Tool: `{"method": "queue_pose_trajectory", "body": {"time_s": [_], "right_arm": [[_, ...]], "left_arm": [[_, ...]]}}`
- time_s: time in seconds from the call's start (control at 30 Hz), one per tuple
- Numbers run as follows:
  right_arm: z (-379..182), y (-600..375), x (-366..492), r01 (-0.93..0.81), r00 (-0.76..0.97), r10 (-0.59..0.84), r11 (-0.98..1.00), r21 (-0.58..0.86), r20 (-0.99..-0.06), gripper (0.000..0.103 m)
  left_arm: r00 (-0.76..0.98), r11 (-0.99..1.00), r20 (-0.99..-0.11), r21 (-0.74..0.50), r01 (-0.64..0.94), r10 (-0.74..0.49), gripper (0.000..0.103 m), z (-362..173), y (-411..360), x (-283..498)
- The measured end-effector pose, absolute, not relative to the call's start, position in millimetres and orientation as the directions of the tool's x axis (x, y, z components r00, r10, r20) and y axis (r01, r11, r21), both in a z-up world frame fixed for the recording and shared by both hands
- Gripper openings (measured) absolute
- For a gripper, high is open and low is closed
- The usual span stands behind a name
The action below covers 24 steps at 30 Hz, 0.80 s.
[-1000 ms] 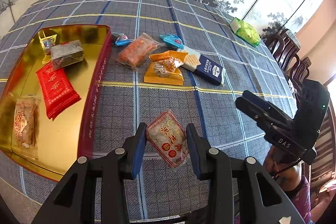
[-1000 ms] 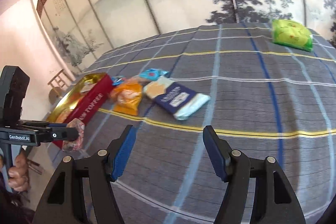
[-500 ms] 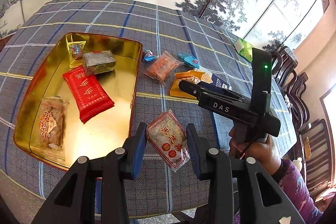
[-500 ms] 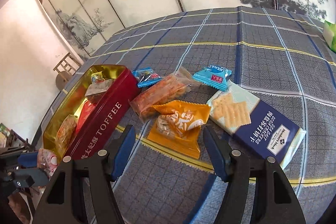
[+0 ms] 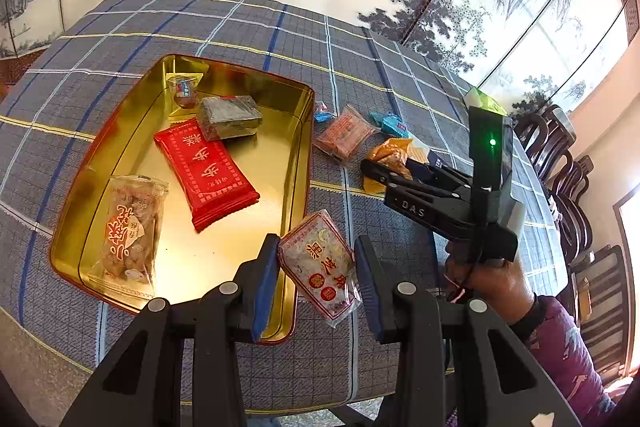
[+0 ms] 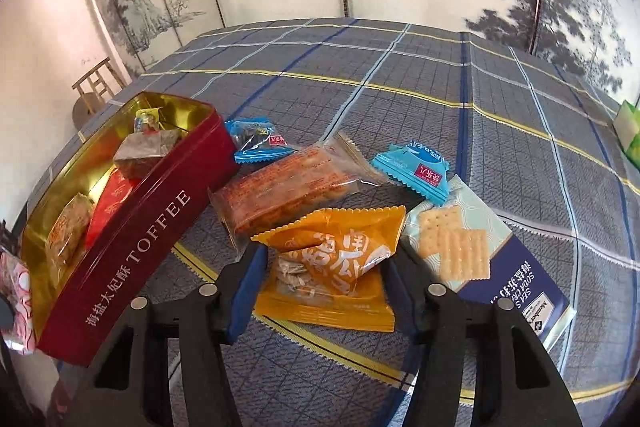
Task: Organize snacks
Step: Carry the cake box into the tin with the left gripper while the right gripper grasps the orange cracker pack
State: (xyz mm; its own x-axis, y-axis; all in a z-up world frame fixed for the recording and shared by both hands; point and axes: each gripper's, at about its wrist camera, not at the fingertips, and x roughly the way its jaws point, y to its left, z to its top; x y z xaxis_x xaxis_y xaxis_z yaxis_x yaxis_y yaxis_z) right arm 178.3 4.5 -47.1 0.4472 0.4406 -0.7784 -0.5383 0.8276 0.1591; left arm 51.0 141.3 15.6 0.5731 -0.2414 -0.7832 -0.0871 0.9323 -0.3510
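Your left gripper (image 5: pixel 316 283) clamps the pink packet (image 5: pixel 320 267) at the toffee tin (image 5: pixel 304 155)'s near-right rim for dropping in; your right gripper (image 6: pixel 324 291)'s jaws have just been closing around the orange packet (image 6: pixel 332 267), pad contact unclear.

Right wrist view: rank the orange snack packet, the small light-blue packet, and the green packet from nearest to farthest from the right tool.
1. Orange snack packet: between the right tool's fingers.
2. Small light-blue packet: beyond it, slightly right, on the cloth.
3. Green packet: far right edge of the table, farthest.
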Motion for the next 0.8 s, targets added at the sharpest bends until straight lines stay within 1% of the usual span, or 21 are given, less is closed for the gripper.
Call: {"method": "queue_pose_trajectory", "body": {"time_s": [0.07,0.17,0.2,0.27,0.37,0.47,0.57,0.67,0.8], "right_arm": [[-43.3,-4.9,170.8,-0.548,0.446,0.445,0.822,0.156,-0.777,0.047],[-28.3,-32.4,150.0,-0.548,0.473,0.474,0.818,0.173,-0.743,0.047],[-24.1,-44.5,142.9,-0.532,0.495,0.466,0.83,0.168,-0.733,0.047],[-17.7,-73.7,131.4,-0.487,0.537,0.453,0.855,0.177,-0.712,0.047],[-15.5,-122.7,122.2,-0.377,0.61,0.39,0.909,0.18,-0.69,0.047],[-26.9,-162.9,125.9,-0.264,0.634,0.301,0.95,0.166,-0.712,0.047],[-37.1,-184.1,126.5,-0.213,0.632,0.26,0.964,0.158,-0.73,0.047],[-38.9,-189.7,126.9,-0.205,0.633,0.26,0.965,0.165,-0.729,0.047],[-38.7,-185.5,125.1,-0.216,0.636,0.26,0.964,0.156,-0.726,0.047]], "left_arm": [[0.582,0.932,-0.779,-0.349,-0.092,-0.234,0.034,18.8,144.8,48.2],[0.595,0.932,-0.774,-0.346,-0.107,-0.22,0.031,21.9,153.1,44.3],[0.596,0.931,-0.773,-0.349,-0.11,-0.219,0.027,22.7,156.0,43.1],[0.602,0.933,-0.772,-0.34,-0.12,-0.204,0.026,23.8,160.8,40.6],[0.6,0.935,-0.777,-0.33,-0.131,-0.191,0.02,21.4,166.5,40.0],[0.587,0.937,-0.789,-0.321,-0.14,-0.182,0.018,16.3,171.2,42.5],[0.58,0.938,-0.797,-0.313,-0.152,-0.172,0.016,11.9,174.2,43.4],[0.578,0.936,-0.799,-0.313,-0.163,-0.167,0.016,11.0,176.2,43.1],[0.588,0.945,-0.797,-0.284,-0.162,-0.138,0.016,13.7,175.6,40.6]]}}
